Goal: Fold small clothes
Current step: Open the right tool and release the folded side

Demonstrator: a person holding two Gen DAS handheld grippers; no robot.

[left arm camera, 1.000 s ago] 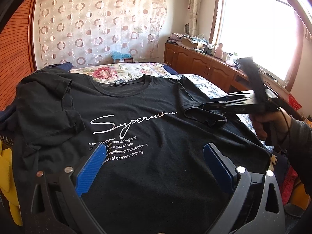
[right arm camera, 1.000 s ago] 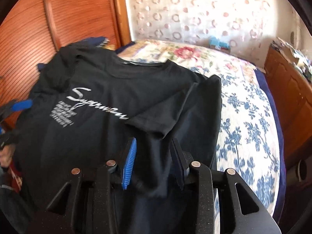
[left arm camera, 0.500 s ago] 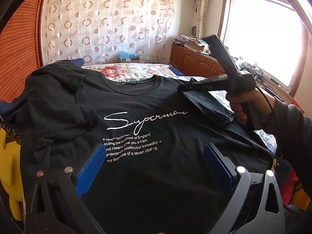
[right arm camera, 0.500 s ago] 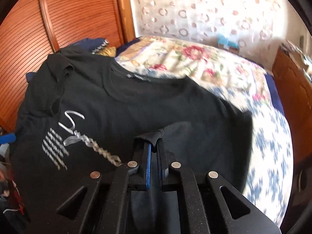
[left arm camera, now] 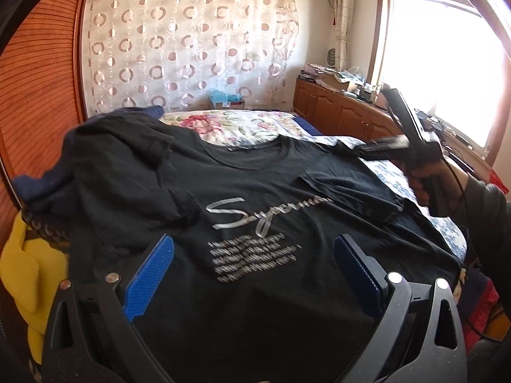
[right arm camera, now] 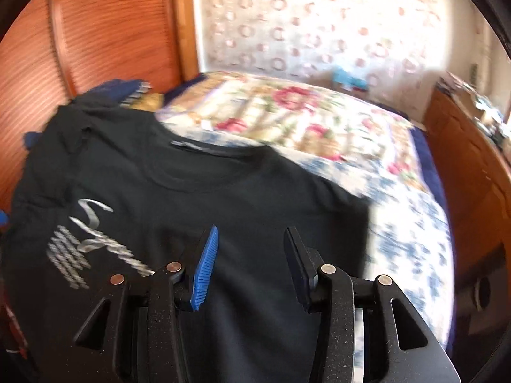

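Observation:
A black T-shirt [left arm camera: 255,198] with a silver script print lies face up on the bed. Its right sleeve [left arm camera: 351,188] is folded inward onto the chest, and its left sleeve [left arm camera: 134,172] lies crumpled over the left side. My left gripper [left arm camera: 254,242] hovers open over the shirt's lower front with nothing between its blue pads. My right gripper [right arm camera: 251,229] is over the shirt's right side, its jaws opening with only flat cloth below them. In the left wrist view the right gripper [left arm camera: 380,145] is near the right shoulder, held by a hand [left arm camera: 428,182].
A floral bedspread [left arm camera: 236,124] extends beyond the collar and to the right [right arm camera: 408,223]. A wooden cabinet [left arm camera: 338,111] with clutter runs under the window. A ribbed wooden panel [left arm camera: 38,95] stands at left, with a yellow item [left arm camera: 28,274] and navy cloth [left arm camera: 32,182] beside the shirt.
The right gripper shut on the right sleeve, carried it inward over the chest, then let go; its jaws now stand apart near the shoulder. The left gripper stayed open and drifted slightly.

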